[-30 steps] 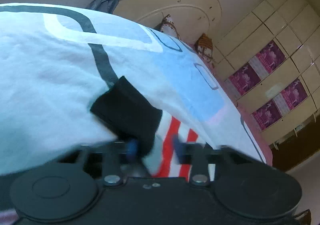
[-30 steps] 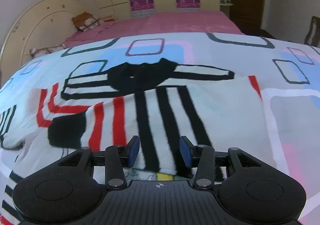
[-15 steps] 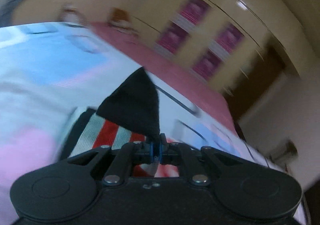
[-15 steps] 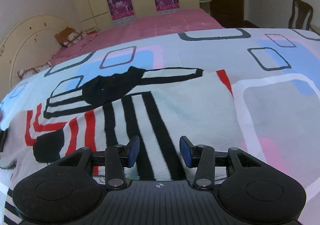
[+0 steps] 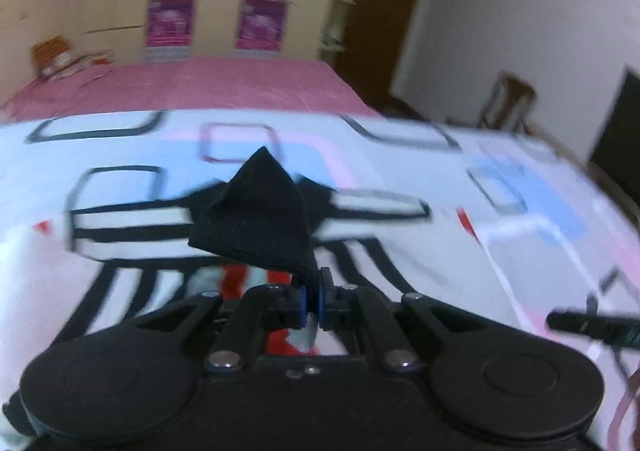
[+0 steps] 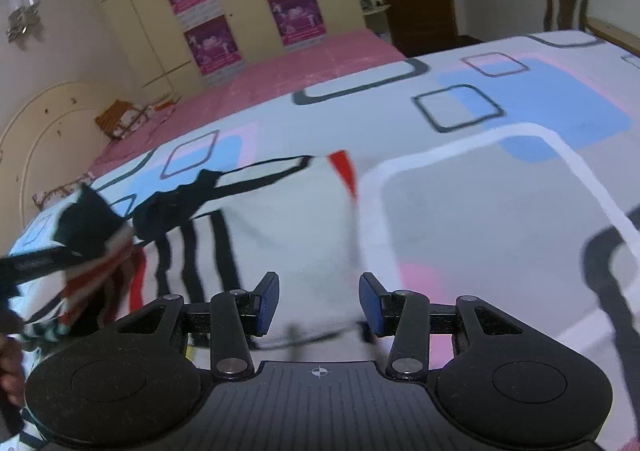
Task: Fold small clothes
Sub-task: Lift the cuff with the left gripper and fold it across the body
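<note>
A small striped garment [image 5: 132, 227], white with black and red stripes and a black collar, lies on the patterned bedsheet [image 5: 400, 155]. My left gripper [image 5: 313, 305] is shut on its black sleeve cuff [image 5: 256, 215] and holds it lifted over the garment's body. In the right wrist view the garment [image 6: 288, 219] lies ahead and to the left, with the lifted sleeve [image 6: 88, 235] at the far left. My right gripper [image 6: 319, 301] is open and empty, low over the garment's white part.
A pink bedspread [image 6: 304, 67] covers the far part of the bed. Cream wardrobes with purple posters [image 6: 288, 7] line the back wall. A wooden chair [image 6: 564, 3] stands at the right. The headboard [image 6: 40, 131] is at the left.
My left gripper closed on the black sleeve cuff, lifted it and swung it over the garment. My right gripper stayed open and drifted right over the white part.
</note>
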Motion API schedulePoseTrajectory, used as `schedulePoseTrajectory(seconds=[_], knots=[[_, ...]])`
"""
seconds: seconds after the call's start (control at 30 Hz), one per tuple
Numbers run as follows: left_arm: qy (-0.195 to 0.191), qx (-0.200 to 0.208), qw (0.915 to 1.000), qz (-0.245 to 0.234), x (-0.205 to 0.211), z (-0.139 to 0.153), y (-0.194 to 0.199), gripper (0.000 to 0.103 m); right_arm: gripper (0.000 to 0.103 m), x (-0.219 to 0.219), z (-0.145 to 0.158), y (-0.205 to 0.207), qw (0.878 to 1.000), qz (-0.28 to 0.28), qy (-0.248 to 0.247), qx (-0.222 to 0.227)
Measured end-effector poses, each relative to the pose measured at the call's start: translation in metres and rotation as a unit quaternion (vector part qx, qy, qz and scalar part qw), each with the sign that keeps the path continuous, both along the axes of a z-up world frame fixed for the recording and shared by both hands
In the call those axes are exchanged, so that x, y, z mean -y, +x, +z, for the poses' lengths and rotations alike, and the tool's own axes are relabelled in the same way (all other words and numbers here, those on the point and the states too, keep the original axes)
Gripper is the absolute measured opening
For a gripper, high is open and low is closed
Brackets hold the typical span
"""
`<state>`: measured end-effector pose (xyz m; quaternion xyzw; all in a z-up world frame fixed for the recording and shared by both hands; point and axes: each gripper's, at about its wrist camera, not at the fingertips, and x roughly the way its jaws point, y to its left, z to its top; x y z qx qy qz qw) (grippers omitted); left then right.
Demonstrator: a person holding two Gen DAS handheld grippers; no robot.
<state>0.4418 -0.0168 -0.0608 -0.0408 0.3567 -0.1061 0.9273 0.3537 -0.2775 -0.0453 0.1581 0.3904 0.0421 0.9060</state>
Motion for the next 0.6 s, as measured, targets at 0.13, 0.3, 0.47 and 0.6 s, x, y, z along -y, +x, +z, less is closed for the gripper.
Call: schedulePoseTrajectory(seconds=[0.13,0.3,0.47,0.6], knots=[[0.043,-0.049,0.9962,-0.057,0.04,-0.031,0.007,0.028,0.044,0.023,-0.001,-0.014,1.0,-0.002,0.012,-0.011],[0.045,-0.025,0.9942,-0.094,0.068,-0.036,-0.014,0.071,0.048,0.041,-0.002,-0.024,0.999,-0.011,0.026,-0.017],[0.009,0.014,0.9994,-0.03,0.027,-0.009,-0.042,0.069,0.076,0.031,0.004,-0.016,0.999,0.014,0.043,0.001],[0.006,0.018,0.9977,0.065,-0.049,0.004,-0.078,0.059,0.076,0.005,0.0,0.002,0.996,0.053,0.073,-0.004]])
